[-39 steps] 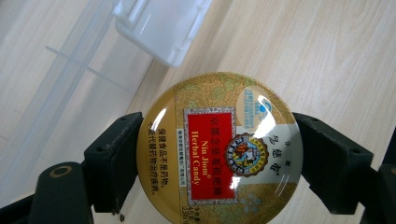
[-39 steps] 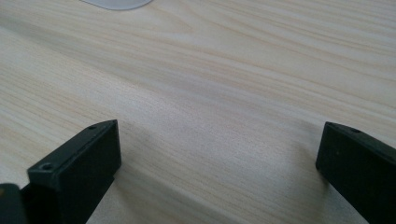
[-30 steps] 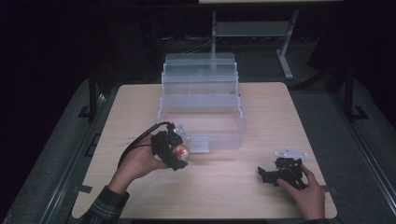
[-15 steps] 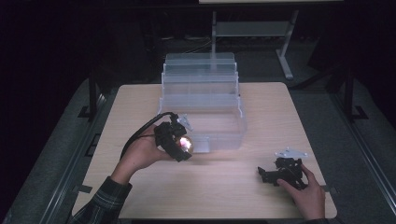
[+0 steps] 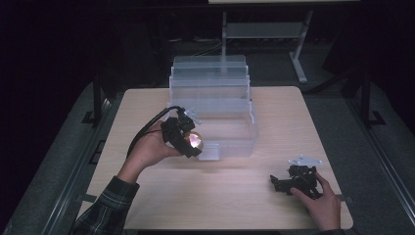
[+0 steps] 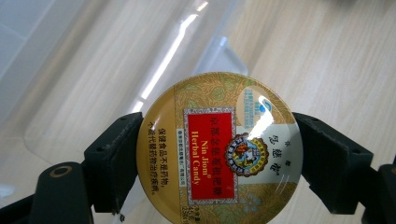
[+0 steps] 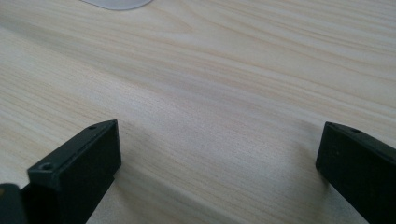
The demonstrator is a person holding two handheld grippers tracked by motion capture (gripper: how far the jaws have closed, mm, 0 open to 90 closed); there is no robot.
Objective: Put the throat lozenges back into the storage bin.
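Left gripper [image 5: 188, 139] had lifted the herbal candy tin [image 6: 219, 144] clamped between its jaws toward the clear bin [image 5: 230, 132]; right gripper [image 5: 293, 182] idled wide open.

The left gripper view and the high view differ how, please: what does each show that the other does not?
Left gripper view alone: the label on the candy tin, reading "Nin Jiom Herbal Candy", clamped at its rim by two black pads. High view alone: the right tongs low over the table, the whole clear bin, and both hands. Shared: the tin, the left tongs, the bin's front edge, the wooden tabletop.
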